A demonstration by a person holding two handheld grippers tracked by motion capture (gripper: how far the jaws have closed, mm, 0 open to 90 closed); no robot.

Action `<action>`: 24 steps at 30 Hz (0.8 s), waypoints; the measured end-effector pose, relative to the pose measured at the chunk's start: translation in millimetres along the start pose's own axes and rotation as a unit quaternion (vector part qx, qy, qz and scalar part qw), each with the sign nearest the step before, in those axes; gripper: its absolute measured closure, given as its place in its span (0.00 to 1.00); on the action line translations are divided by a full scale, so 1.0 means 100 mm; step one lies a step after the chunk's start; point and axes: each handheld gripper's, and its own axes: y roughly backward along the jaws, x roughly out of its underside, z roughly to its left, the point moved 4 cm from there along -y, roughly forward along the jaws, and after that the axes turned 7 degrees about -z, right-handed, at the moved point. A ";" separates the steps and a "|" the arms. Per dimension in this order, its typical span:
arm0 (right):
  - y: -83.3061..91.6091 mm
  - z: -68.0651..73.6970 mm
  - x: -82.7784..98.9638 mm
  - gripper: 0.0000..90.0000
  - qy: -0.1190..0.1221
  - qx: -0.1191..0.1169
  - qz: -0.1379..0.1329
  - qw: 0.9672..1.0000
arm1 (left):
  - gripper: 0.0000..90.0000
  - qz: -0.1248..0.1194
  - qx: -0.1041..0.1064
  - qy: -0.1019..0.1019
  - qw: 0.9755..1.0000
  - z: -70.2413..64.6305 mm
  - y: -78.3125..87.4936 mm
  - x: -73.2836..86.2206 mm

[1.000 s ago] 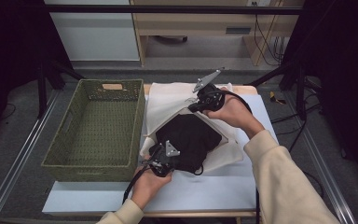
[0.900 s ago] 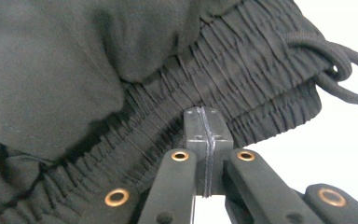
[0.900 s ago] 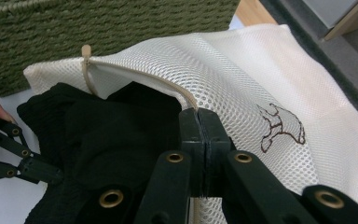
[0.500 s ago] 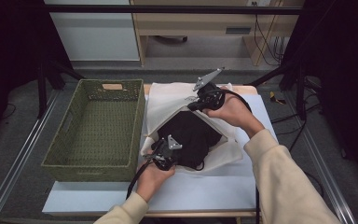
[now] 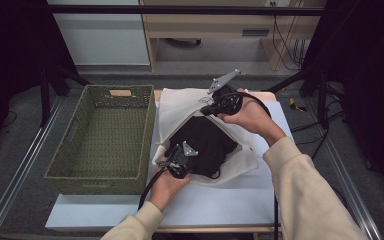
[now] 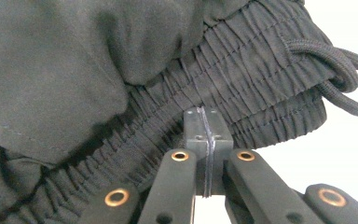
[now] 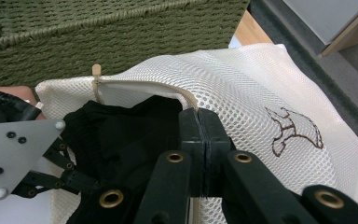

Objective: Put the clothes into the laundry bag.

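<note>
The left gripper (image 6: 204,140) was clamped on the waistband of the black trousers (image 5: 207,142), apparently about halfway into the mesh laundry bag (image 7: 261,93). The right gripper (image 7: 199,122) pinched the bag's opening edge. Tucking and zipping remained.

One black fabric garment with a gathered elastic waistband (image 5: 205,142) lies at the table's middle, with one black drawstring cord (image 6: 340,70) at its waist. One cream mesh laundry bag (image 5: 180,102) lies around it, bearing one small brown printed figure (image 7: 294,129). One green woven rectangular basket (image 5: 70,150) stands at the left. One white rectangular tabletop (image 5: 215,205) carries them all. Two black two-jaw grippers are present: one left gripper (image 5: 172,159) near, one right gripper (image 5: 206,109) farther off.
</note>
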 end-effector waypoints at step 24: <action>-0.04 0.01 0.02 1.00 -0.005 -0.009 0.001 1.000 | 1.00 -0.005 -0.022 0.003 1.000 0.09 -0.17 -0.13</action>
